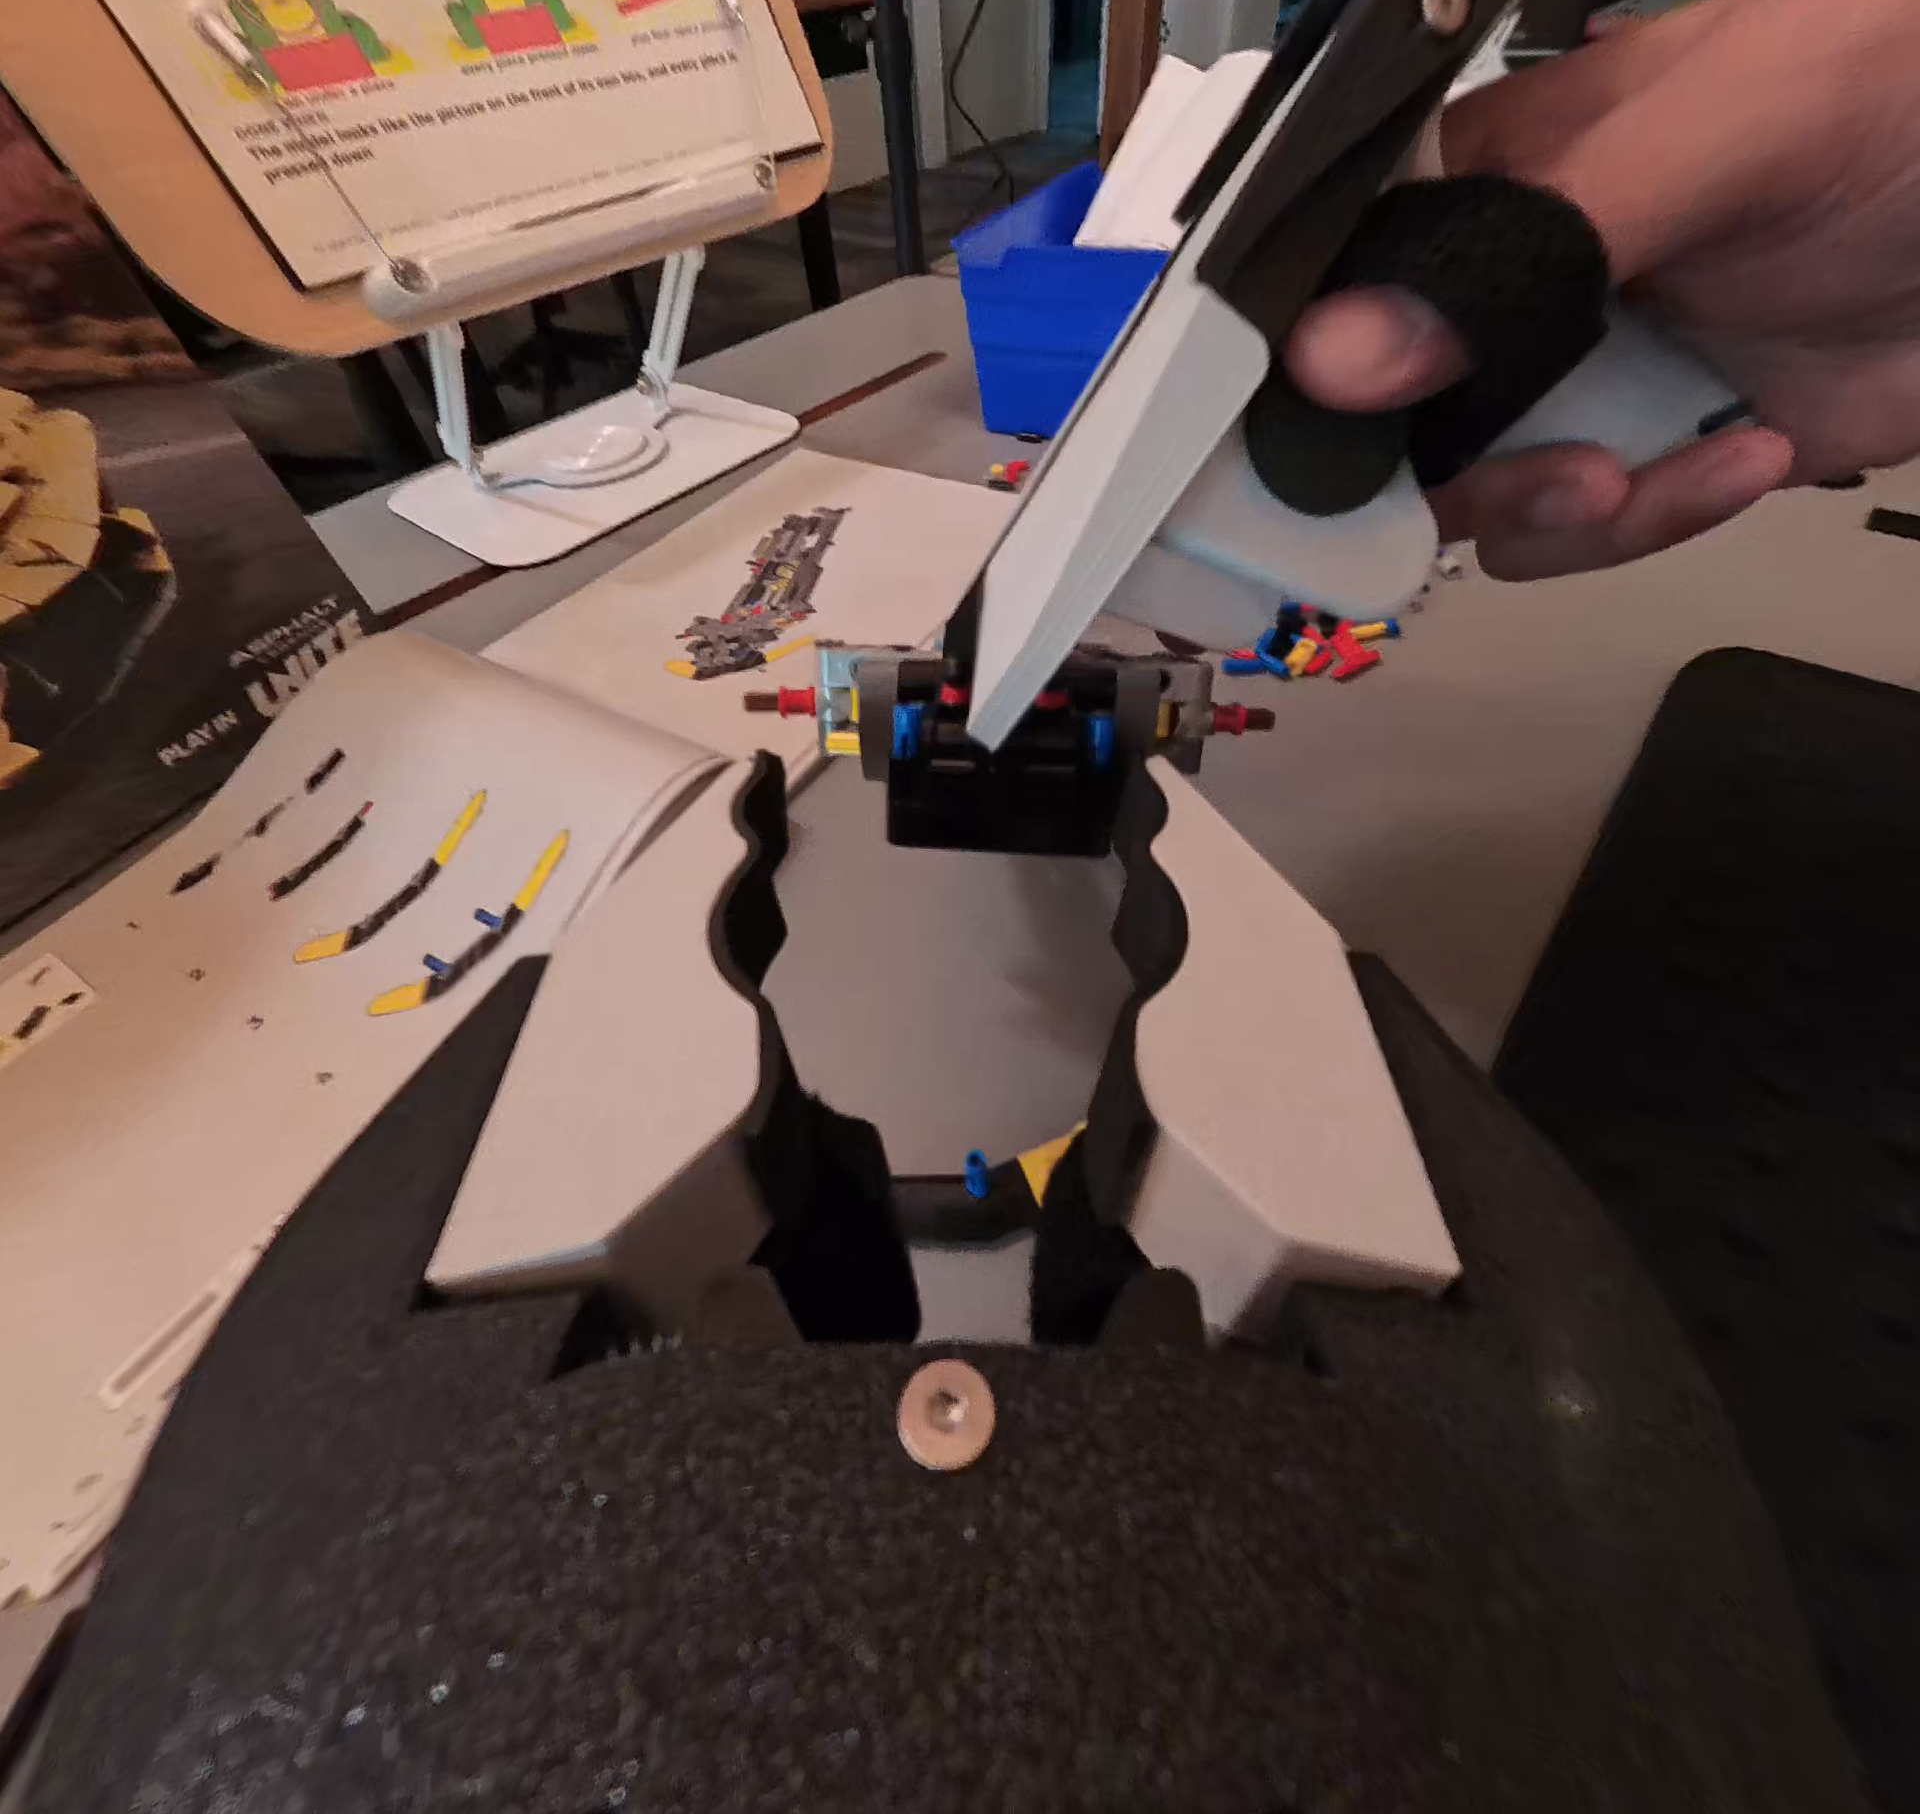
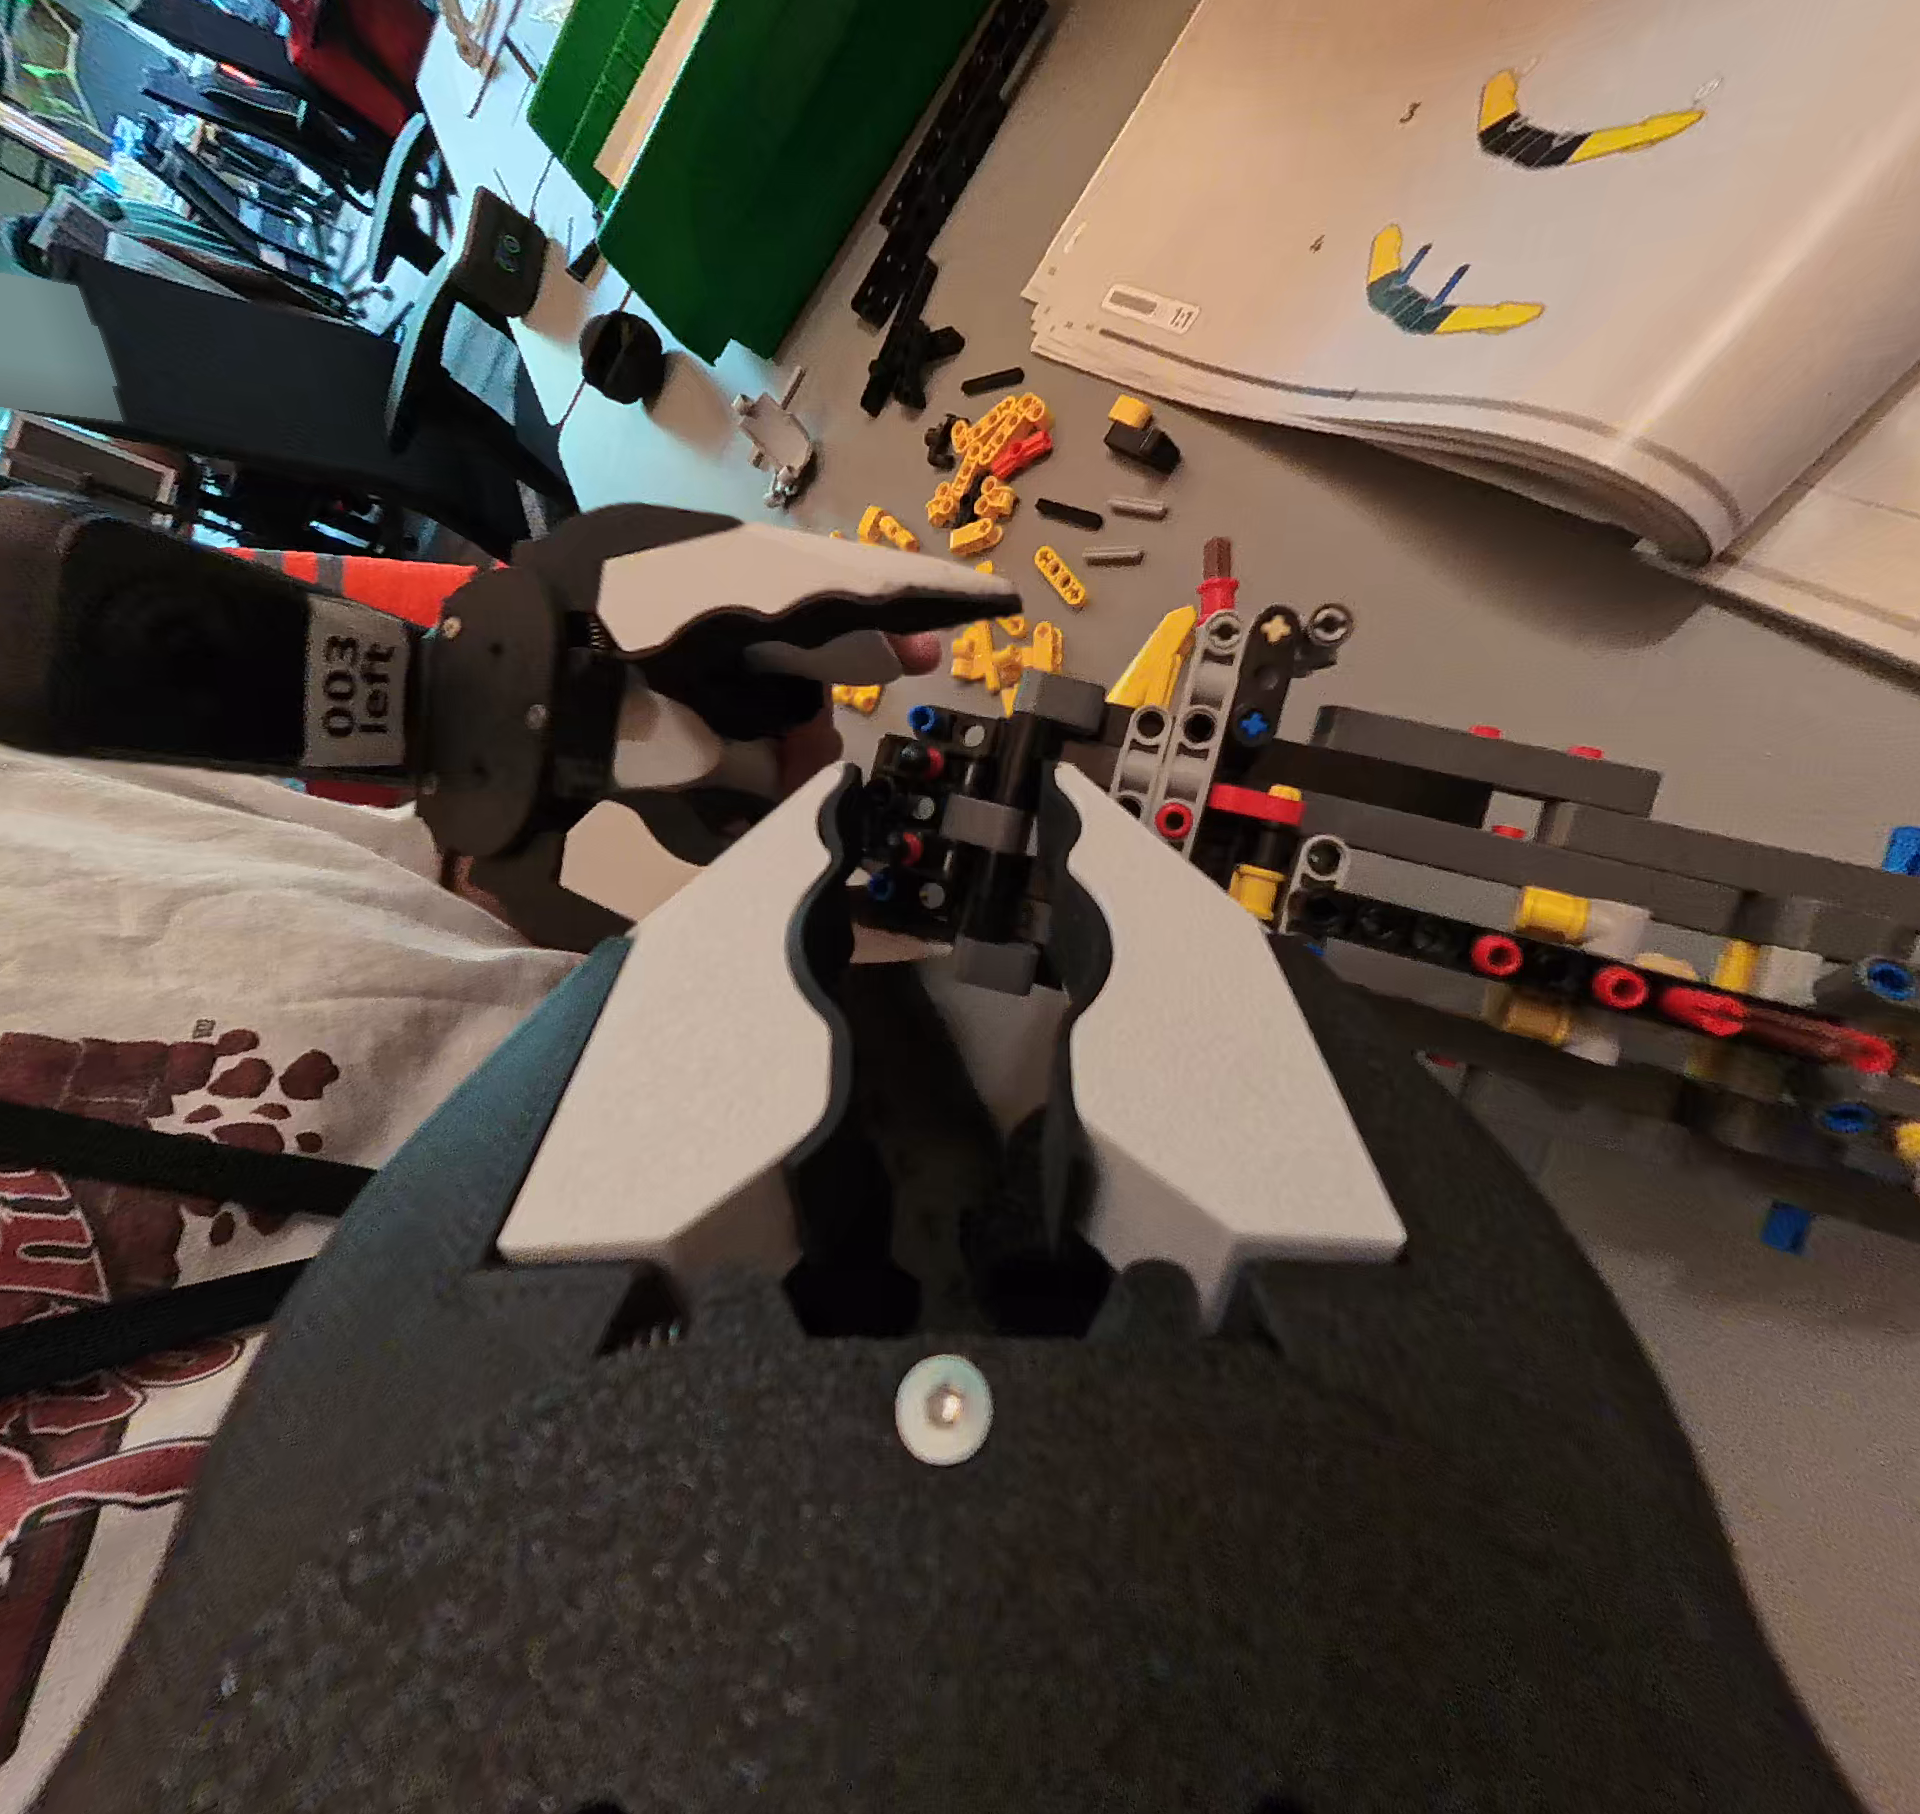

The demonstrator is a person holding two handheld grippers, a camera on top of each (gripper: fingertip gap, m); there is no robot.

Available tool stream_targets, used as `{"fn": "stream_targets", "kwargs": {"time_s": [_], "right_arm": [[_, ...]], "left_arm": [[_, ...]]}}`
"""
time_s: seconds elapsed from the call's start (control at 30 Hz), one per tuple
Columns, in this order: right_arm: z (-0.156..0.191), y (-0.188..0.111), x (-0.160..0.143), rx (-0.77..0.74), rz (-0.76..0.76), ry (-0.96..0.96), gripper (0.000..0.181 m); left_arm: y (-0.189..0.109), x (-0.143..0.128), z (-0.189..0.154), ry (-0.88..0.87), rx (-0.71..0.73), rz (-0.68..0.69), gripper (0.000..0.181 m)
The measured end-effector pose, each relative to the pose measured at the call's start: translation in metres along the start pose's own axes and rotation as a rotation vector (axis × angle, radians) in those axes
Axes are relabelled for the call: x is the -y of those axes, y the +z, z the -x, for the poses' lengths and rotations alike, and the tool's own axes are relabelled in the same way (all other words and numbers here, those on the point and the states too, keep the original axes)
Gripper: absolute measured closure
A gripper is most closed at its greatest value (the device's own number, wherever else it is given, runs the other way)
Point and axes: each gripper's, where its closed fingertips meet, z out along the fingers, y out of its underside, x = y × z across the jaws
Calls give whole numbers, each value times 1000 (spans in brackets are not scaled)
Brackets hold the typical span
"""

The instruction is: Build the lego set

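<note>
**Kid 1:** Black and bumpy, that is the back of the left gripper [image 1: 951, 798], right by the camera. Its 2 grey fingers [image 1: 665, 975] stand wide apart. Nothing sits between them.

**Kid 2:** Where is the lego model [image 1: 1023, 725]?

**Kid 1:** Just past the fingertips, toward 12 o'clock. It is black with red and blue pegs. The right gripper [image 1: 971, 715] comes down on it from 1 o'clock, and a hand [image 1: 1662, 310] holds that gripper.

**Kid 2:** From the right wrist view, the right gripper [image 2: 951, 808] is squeezed narrow on the model's black end [image 2: 966, 829]. The long grey part [image 2: 1558, 891] sticks out toward 3 o'clock.

**Kid 1:** What else?

**Kid 2:** Loose yellow pieces [image 2: 987, 497] lie at 12 o'clock, and an open instruction book [image 2: 1455, 206] at 1 o'clock on the grey table [image 2: 1403, 621].
</note>
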Motion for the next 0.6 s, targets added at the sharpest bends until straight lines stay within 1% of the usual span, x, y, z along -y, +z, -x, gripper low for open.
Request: {"fn": "stream_targets", "kwargs": {"time_s": [0.07,0.1,0.2,0.3,0.4,0.53,0.6], "right_arm": [[1,-2,-1,26,-6,10,150],[2,-3,-2,36,-7,14,150],[4,-8,-3,50,-17,18,150],[5,-16,-8,27,-2,-28,151],[9,-27,-15,14,23,-70,147],[7,-37,-30,-81,37,-143,142],[5,-40,-35,-149,5,-207,138]], "left_arm": [[2,-10,-8,-12,-42,38,125],[3,-12,-12,-7,-63,46,136],[4,-6,-17,76,-42,6,138],[6,-4,-21,209,-26,13,138],[7,2,-28,384,1,3,139],[13,6,-36,617,66,20,139],[15,7,-41,736,96,21,139]]}}
